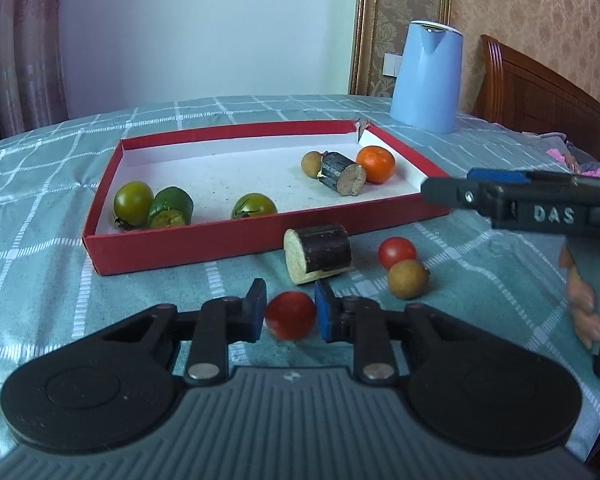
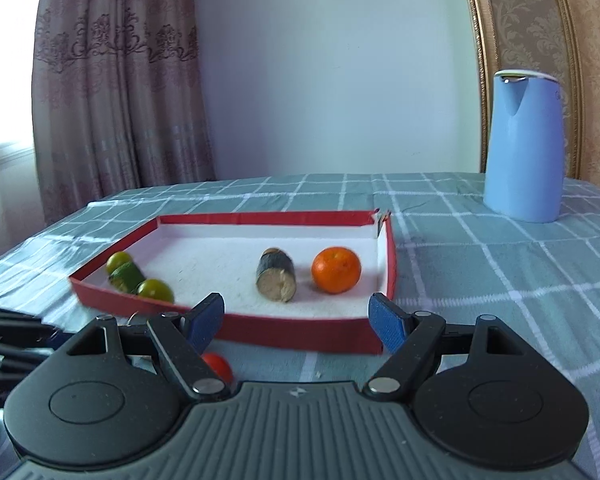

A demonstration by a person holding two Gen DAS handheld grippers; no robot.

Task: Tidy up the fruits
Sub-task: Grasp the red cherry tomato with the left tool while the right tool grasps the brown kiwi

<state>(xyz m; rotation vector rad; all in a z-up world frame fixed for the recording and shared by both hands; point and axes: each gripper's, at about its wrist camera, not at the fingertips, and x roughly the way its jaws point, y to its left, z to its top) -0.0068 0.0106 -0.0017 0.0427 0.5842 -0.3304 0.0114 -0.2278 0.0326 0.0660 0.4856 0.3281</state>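
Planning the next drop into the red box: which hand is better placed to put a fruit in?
Left. The left tongs are shut on a red cherry tomato just in front of the red box. The right tongs stand open and empty near the box's front edge.

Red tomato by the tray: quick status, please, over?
Left hand-held gripper shut on red tomato. Right hand-held gripper open, empty. Red tray ahead; sugarcane piece between.

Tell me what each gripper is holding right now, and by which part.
The left gripper clamps a red cherry tomato across its sides, blue pads on either flank. The right gripper is open and holds nothing.
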